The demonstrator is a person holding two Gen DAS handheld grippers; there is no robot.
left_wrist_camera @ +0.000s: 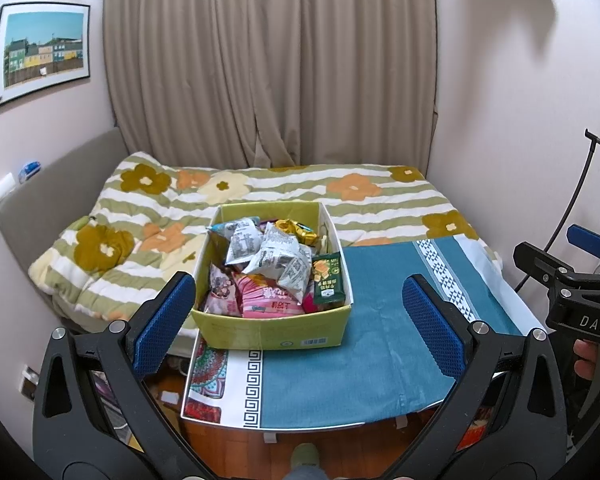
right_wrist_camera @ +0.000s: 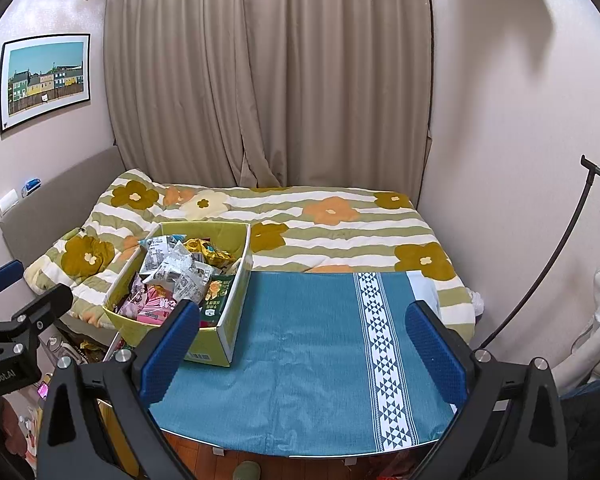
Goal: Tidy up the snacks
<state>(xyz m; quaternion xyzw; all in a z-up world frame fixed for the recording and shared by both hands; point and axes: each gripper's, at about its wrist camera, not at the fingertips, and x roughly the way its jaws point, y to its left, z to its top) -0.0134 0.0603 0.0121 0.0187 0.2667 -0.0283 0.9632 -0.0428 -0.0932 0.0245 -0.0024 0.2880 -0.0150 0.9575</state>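
Note:
A yellow-green cardboard box (left_wrist_camera: 272, 330) (right_wrist_camera: 231, 320) stands on the left part of the blue tablecloth (left_wrist_camera: 380, 340) (right_wrist_camera: 308, 360). It is full of snack packets: grey-white ones (left_wrist_camera: 272, 256) (right_wrist_camera: 172, 264) on top, pink ones (left_wrist_camera: 268, 300) (right_wrist_camera: 152, 304) at the front, a gold one (left_wrist_camera: 296, 230) (right_wrist_camera: 208, 250) at the back, a dark green pack (left_wrist_camera: 328, 280) (right_wrist_camera: 216, 294) against the right wall. My left gripper (left_wrist_camera: 300, 320) is open, held in front of the box with nothing between its fingers. My right gripper (right_wrist_camera: 300, 344) is open above the bare cloth, right of the box.
A bed with a flowered striped quilt (left_wrist_camera: 260, 188) (right_wrist_camera: 340, 224) lies behind the table, with curtains (left_wrist_camera: 268, 60) beyond. A black lamp pole (right_wrist_camera: 548, 260) leans at the right wall. Clutter lies on the wooden floor (left_wrist_camera: 236, 452) to the left and under the table.

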